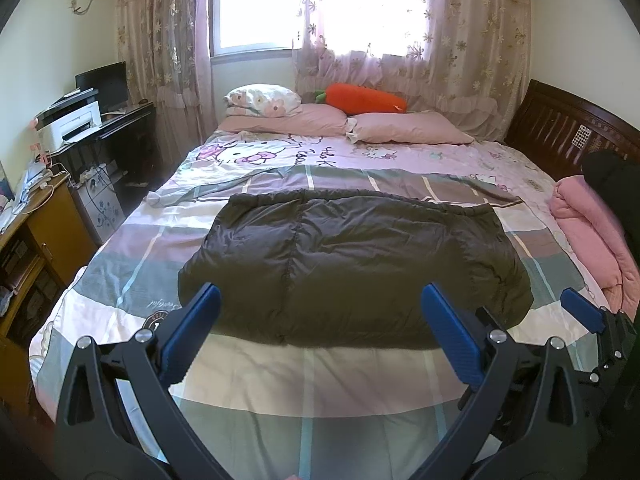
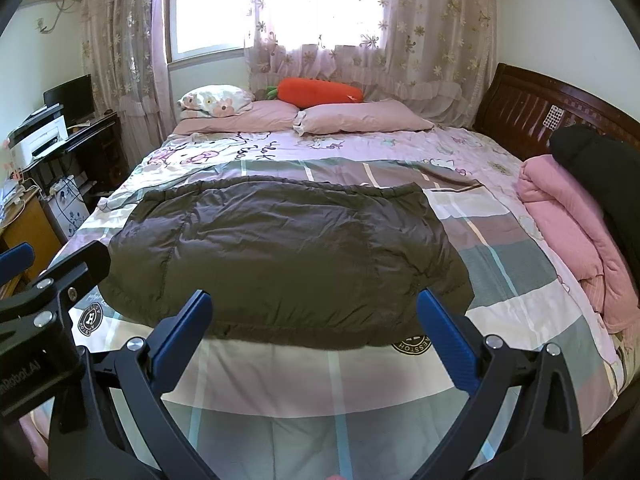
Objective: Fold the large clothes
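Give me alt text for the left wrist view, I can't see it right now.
A dark puffy jacket lies flat across a plaid bedspread, with the open left claw hovering empty at its near edge. The right claw pokes in at the right. Behind are pink pillows, a carrot plush and a curtained window.

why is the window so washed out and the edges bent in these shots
Left wrist view: backlight blows the window white, and the dark jacket loses fold detail. Right wrist view: same glare at the window; fisheye curves the headboard, corners go black.
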Motion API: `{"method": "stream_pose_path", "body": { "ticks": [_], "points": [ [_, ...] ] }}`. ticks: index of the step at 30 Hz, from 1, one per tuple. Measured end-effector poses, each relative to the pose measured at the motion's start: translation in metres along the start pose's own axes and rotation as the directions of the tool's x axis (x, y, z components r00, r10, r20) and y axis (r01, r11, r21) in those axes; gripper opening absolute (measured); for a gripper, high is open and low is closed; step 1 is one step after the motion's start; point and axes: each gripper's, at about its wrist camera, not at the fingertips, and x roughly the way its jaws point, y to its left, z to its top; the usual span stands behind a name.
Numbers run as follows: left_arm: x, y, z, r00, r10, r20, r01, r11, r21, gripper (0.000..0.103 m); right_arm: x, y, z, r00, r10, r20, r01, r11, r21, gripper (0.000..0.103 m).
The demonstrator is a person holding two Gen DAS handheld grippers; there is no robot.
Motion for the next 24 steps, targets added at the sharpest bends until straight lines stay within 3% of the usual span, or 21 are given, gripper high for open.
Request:
{"method": "stream_pose_path", "body": {
  "ticks": [24],
  "points": [
    [0.0006,0.0003,-0.0004,1.0,0.003,-0.003,-0.003,1.0,-0.002,0.101,0.0017,0.0024,-0.0008,1.0,0.004,-0.004,-0.004,1.0,-0.005,0.102]
  ]
}}
